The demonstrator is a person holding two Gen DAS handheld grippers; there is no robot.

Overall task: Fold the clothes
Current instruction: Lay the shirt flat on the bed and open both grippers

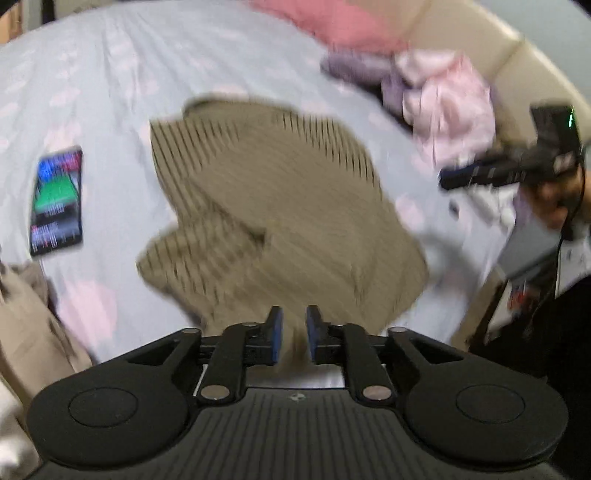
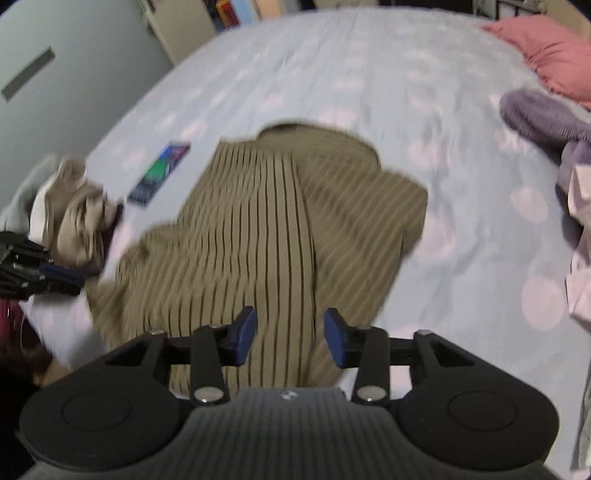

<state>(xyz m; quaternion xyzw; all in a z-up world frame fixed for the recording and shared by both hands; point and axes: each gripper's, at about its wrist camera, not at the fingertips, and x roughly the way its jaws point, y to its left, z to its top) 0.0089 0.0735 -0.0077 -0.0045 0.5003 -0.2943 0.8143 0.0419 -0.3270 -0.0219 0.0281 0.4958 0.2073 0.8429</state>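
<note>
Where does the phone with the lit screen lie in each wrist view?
Left wrist view: the phone lies at the far left, left of the striped shirt.
Right wrist view: the phone lies upper left of centre, left of the shirt.
Shared landmark: the pink pillow.

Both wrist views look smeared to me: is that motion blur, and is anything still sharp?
Left wrist view: the striped shirt and phone are streaked, while the left gripper stays crisp. Right wrist view: shirt and bedsheet are soft, right gripper sharp; fisheye bends the bed's edges.
</note>
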